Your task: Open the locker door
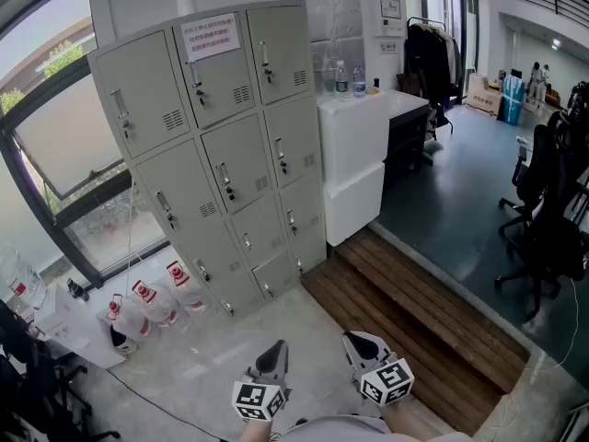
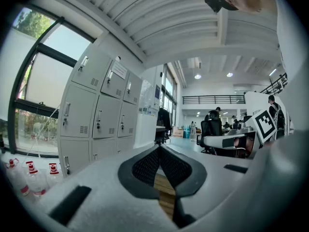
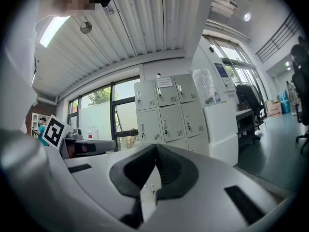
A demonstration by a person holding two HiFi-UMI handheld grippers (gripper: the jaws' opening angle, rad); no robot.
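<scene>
Grippers (head view): left gripper (image 1: 276, 348) and right gripper (image 1: 361, 341) sit low and well short of the locker (image 1: 221, 145), both pinched together and holding nothing.
Locker (head view): every door is closed. The handles (image 1: 225, 180) run down each door's left edge, so a jaw probably has to spread, catch one handle, then pull along the door's arc.
Room (head view): bare floor (image 1: 230, 339) in front of the locker, bottles (image 1: 147, 304) at its window-side foot. The wooden step (image 1: 414, 311) and white cabinet (image 1: 354, 155) on its other side could crowd a swing.
Left gripper view: left gripper (image 2: 159, 150) has its pads touching, and the locker (image 2: 96, 115) is off to one side.
Right gripper view: right gripper (image 3: 155, 148) is closed and empty. The locker (image 3: 166, 110) is dead ahead, so it looks better lined up.
</scene>
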